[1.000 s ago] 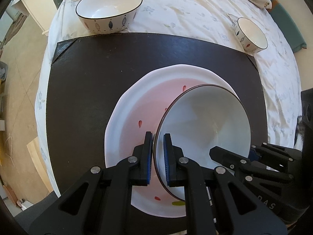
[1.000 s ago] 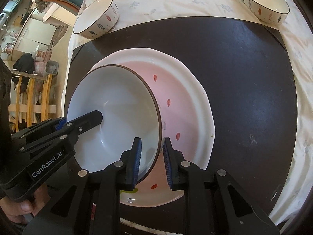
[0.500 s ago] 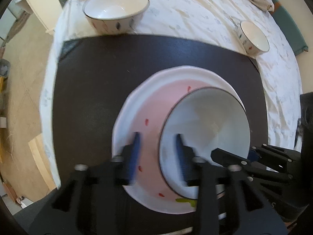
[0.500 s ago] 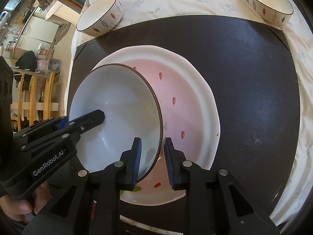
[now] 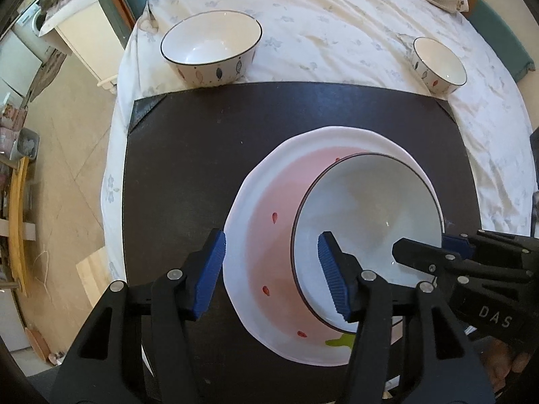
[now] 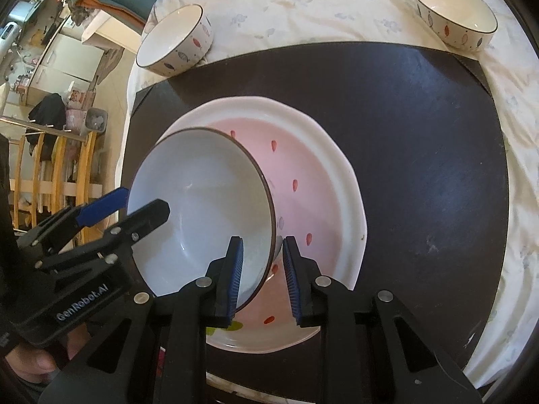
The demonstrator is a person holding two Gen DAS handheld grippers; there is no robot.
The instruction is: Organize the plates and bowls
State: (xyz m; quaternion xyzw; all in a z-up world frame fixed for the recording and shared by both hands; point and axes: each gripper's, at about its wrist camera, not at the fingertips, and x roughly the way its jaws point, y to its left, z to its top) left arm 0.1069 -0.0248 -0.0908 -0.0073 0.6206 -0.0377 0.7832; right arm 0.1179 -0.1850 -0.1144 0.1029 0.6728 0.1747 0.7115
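Note:
A big white bowl (image 5: 367,222) with a dark rim rests inside a white plate (image 5: 269,202) with a pink centre, on a dark mat (image 5: 188,155). My left gripper (image 5: 271,271) is open, its jaws wide on either side of the bowl's near rim without touching it. My right gripper (image 6: 262,271) is open too, its jaws a little apart around the bowl's (image 6: 202,208) right rim above the plate (image 6: 320,175). A medium bowl (image 5: 210,52) and a small bowl (image 5: 439,65) stand on the cloth beyond the mat.
The mat (image 6: 421,141) lies on a white flowered tablecloth (image 5: 330,23). The table's left edge drops to the floor (image 5: 70,155). The two patterned bowls also show in the right wrist view, the medium bowl (image 6: 175,45) and the small bowl (image 6: 454,13).
My left gripper opened wide and let go of the bowl's rim. My right gripper's jaws parted slightly off the rim. The bowl settled in the plate.

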